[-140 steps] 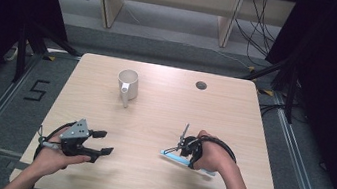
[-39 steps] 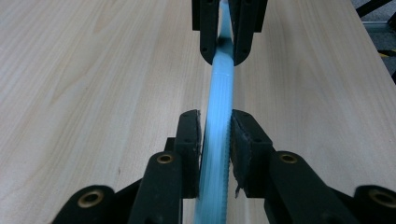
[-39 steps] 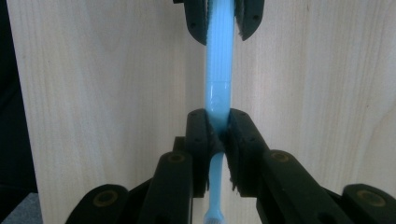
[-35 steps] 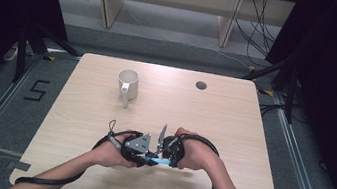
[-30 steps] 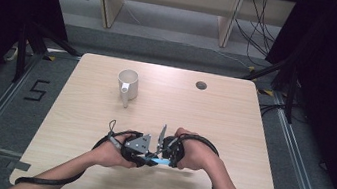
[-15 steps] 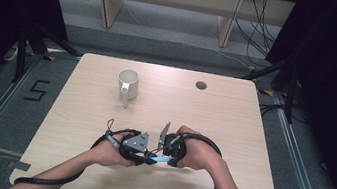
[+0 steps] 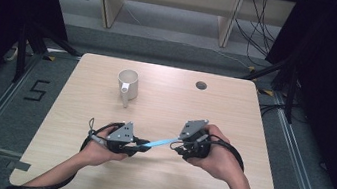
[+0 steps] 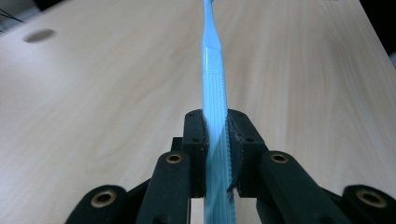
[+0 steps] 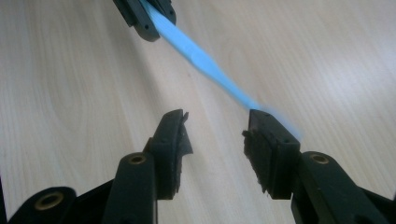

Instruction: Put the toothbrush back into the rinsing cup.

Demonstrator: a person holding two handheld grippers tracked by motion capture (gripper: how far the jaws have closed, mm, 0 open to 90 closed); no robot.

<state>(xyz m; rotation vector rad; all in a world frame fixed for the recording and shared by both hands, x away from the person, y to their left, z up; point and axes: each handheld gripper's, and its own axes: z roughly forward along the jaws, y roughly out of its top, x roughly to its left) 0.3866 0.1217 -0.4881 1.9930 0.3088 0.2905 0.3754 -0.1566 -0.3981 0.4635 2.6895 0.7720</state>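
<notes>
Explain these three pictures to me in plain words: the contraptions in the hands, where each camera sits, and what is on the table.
A person sits at a pale wooden table, holding hand-operated tongs in each hand. The wide picture comes from a camera overhead; the other two come from cameras riding on each tool, looking along its black jaws.

The left tongs are shut on the ribbed handle of a light blue plastic toothbrush. The right tongs have just been opening: their jaws stand apart, and the brush's far end passes behind one jaw rather than between them.

Farther back stands a white ceramic mug, and a small round dark hole sits in the tabletop.
</notes>
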